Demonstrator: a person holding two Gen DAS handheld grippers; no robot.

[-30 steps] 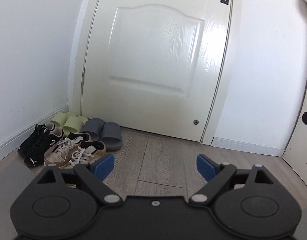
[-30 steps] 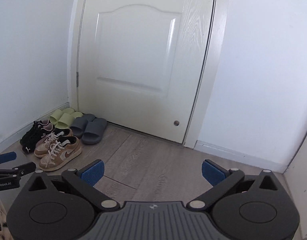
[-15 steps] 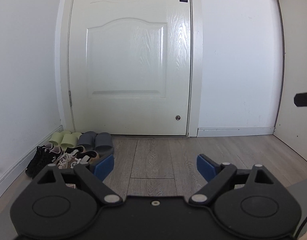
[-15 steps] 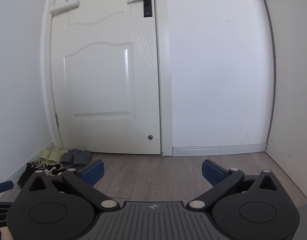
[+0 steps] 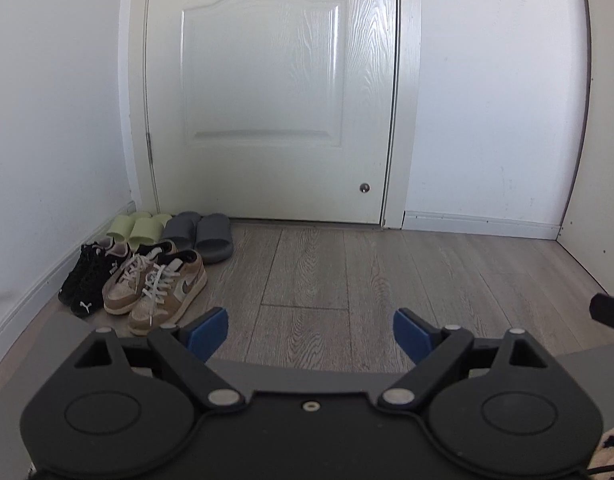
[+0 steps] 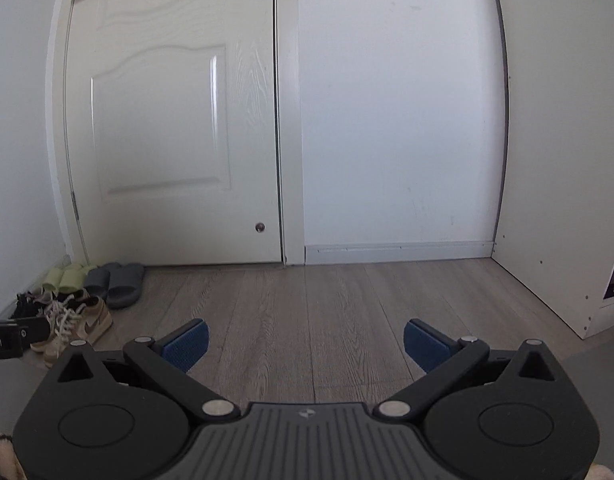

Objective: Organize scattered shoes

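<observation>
Shoes stand in neat pairs by the left wall near the door. Green slides [image 5: 137,228] and grey slides [image 5: 201,234] sit at the back, black sneakers [image 5: 89,276] and tan sneakers [image 5: 159,286] in front. My left gripper [image 5: 311,330] is open over bare floor, right of the tan pair, holding nothing. The right wrist view shows the same green slides [image 6: 65,278], grey slides [image 6: 115,284] and tan sneakers [image 6: 77,326] at far left. My right gripper [image 6: 305,342] is open and empty, well to their right.
A white door [image 5: 271,92] is closed ahead, with white walls either side and a baseboard [image 6: 399,250]. A white cabinet side [image 6: 563,160] stands at the right. Wood floor [image 5: 387,272] stretches between. The left gripper's body [image 6: 11,338] shows at the left edge of the right wrist view.
Both cameras have tilted down and swung back and forth; the shoes now sit closer and larger in the left wrist view. Both grippers stayed open and empty.
</observation>
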